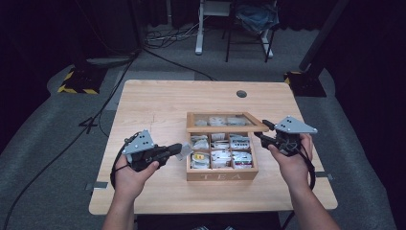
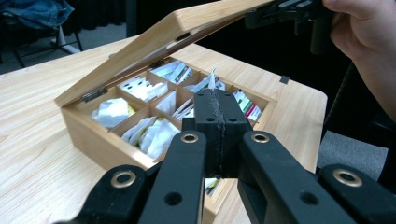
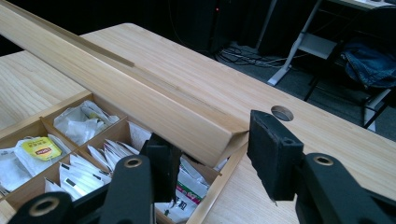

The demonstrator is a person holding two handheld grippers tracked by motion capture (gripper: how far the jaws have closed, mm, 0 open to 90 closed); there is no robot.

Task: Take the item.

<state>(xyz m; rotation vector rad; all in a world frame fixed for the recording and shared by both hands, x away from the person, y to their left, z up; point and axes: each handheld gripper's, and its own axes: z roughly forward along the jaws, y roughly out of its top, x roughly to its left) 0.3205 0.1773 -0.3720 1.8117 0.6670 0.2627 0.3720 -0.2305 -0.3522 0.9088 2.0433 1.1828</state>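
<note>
A wooden tea box [image 1: 221, 176] marked TEA stands mid-table, its compartments full of tea bags [image 3: 42, 149]. Its glass-topped lid [image 1: 225, 122] is raised at a slant. My right gripper [image 1: 261, 132] is shut on the lid's right front corner [image 3: 140, 88], one jaw under it and one outside. Just left of the box, my left gripper [image 1: 179, 151] is shut on a thin white tea bag [image 1: 186, 152]. In the left gripper view the bag's paper tip [image 2: 214, 77] pokes up from between the pressed pads [image 2: 218, 112], with the box [image 2: 88, 135] behind.
The table [image 1: 158, 100] has a round cable hole [image 1: 242, 94] at the back right. Behind it, a white desk frame [image 1: 198, 28] and a chair stand on the floor, with cables running left and a yellow-black striped base [image 1: 76, 81].
</note>
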